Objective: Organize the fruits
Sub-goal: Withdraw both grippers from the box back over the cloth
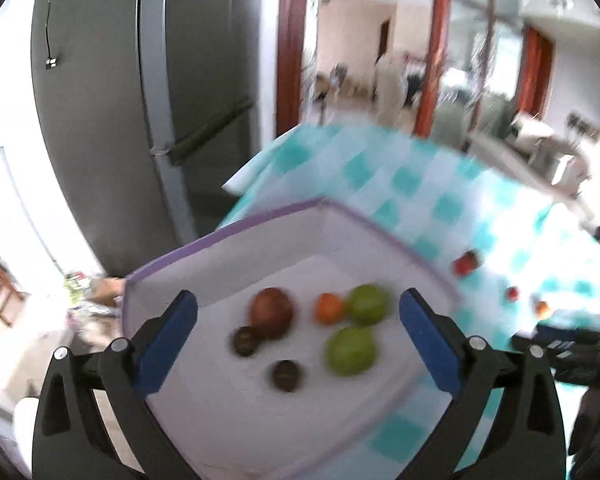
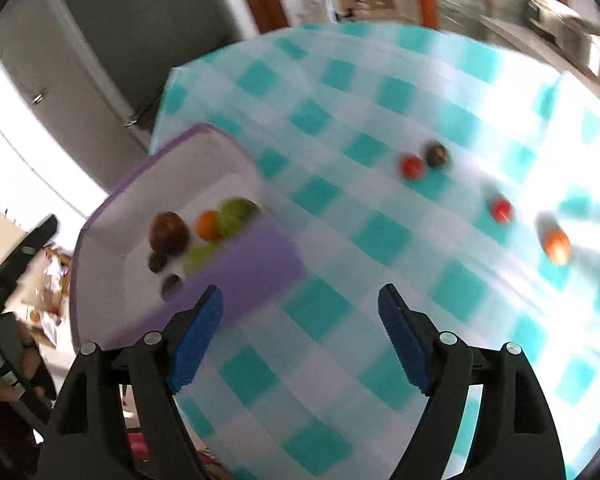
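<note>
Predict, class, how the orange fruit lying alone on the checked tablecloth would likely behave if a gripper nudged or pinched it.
The orange fruit looks rounded and rests loose on the flat tablecloth, so a nudge would probably roll it. Its curved, seemingly smooth skin might slip between the right gripper pads unless centred. It looks small, so probably light; the blur hides its firmness.

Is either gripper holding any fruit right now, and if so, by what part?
No. The left gripper and right gripper are both open with nothing between their fingers.
</note>
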The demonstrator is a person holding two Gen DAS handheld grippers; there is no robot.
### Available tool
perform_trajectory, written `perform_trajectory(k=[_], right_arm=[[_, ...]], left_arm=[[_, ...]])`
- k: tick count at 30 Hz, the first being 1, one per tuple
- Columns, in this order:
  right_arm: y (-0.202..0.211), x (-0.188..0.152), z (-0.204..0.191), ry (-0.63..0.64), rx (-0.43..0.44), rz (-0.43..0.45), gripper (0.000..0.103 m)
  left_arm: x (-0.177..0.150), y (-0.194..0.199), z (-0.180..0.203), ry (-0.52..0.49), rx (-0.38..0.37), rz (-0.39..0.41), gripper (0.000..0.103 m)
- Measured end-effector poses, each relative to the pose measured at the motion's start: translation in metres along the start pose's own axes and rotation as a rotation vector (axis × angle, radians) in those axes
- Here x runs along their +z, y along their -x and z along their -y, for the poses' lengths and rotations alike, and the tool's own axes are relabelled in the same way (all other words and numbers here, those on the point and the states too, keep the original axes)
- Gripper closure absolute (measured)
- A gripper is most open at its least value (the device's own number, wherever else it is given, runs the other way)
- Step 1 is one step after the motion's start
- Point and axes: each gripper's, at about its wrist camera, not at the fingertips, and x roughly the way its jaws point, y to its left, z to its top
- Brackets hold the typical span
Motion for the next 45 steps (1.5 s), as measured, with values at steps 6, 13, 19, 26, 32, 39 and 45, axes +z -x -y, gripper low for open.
perform_trajectory(k=[6,13,19,26,32,39,45], right_arm=[[0.027,-0.052,0.059,-0.084,-0.053,-0.014,0.025],[0.044,-0.097,0.126,-0.234,-0.122,-0.017,0.025],[0.040,-0.113,0.165,-0.355,-0.173,-0.017,0.025],[0.020,-0.089,0.185,-0.328,-0.252,-0.044,0.025],[-0.011,-0.055,0.212,-0.371,-0.333,-0.039,0.026],[-0.052,-0.010,0.235,-0.341,-0.433,-0.020,0.032],[-0.075,0.016,0.264,-0.374,-0.468,0.020,0.037]], left_arm=[[-0.036,0.018,0.095,-0.194,-0.112,-0.023,0.002],[-0.076,0.006,0.178,-0.434,-0.231,-0.107,0.002],[-0.089,-0.036,0.219,-0.503,-0.280,-0.243,0.002],[-0.085,-0.100,0.247,-0.459,-0.320,-0.361,0.002],[-0.081,-0.154,0.258,-0.448,-0.322,-0.420,0.002],[-0.078,-0.215,0.292,-0.412,-0.355,-0.472,0.002],[-0.081,-0.242,0.319,-0.441,-0.385,-0.458,0.002]])
